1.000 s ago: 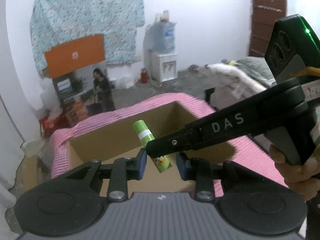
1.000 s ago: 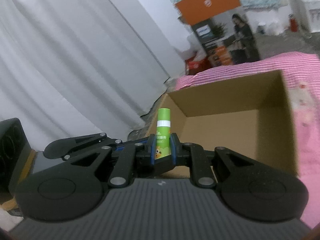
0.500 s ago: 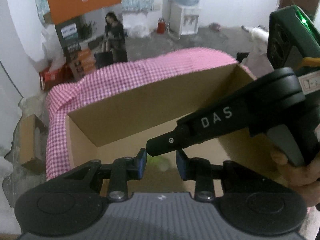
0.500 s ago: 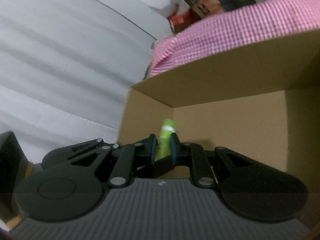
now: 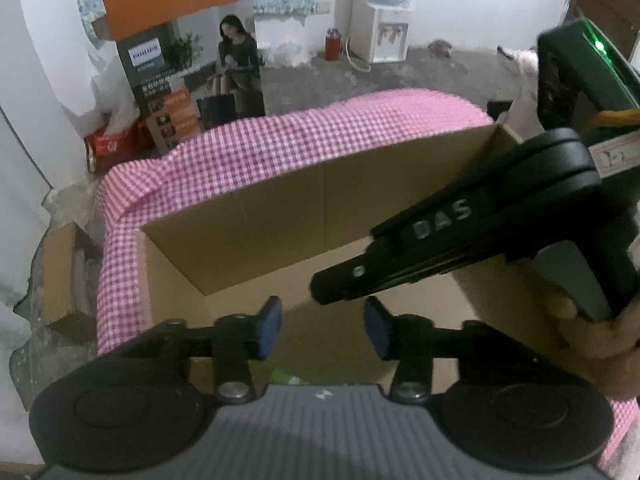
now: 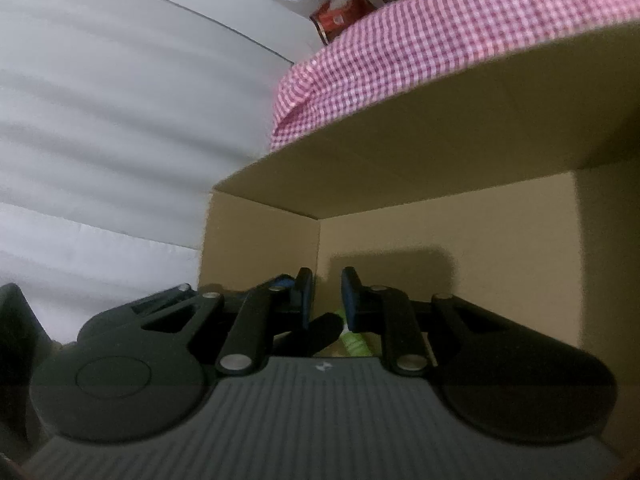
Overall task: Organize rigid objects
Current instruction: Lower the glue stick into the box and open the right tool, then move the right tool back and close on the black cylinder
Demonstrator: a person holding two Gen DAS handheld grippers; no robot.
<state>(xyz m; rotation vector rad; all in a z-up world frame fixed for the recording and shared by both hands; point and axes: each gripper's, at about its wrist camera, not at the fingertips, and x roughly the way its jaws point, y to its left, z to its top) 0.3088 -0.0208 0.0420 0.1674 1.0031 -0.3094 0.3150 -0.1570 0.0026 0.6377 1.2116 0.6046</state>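
Both claws over the cardboard box.
Left gripper spread, empty. Right gripper parted, holding nothing; green glue stick lies on the box floor just below its fingers.

Your green glue stick is mostly hidden behind the right gripper body, so you cannot tell whether it lies flat or leans. From the left wrist only a green sliver shows. The cardboard box near wall is cut off.
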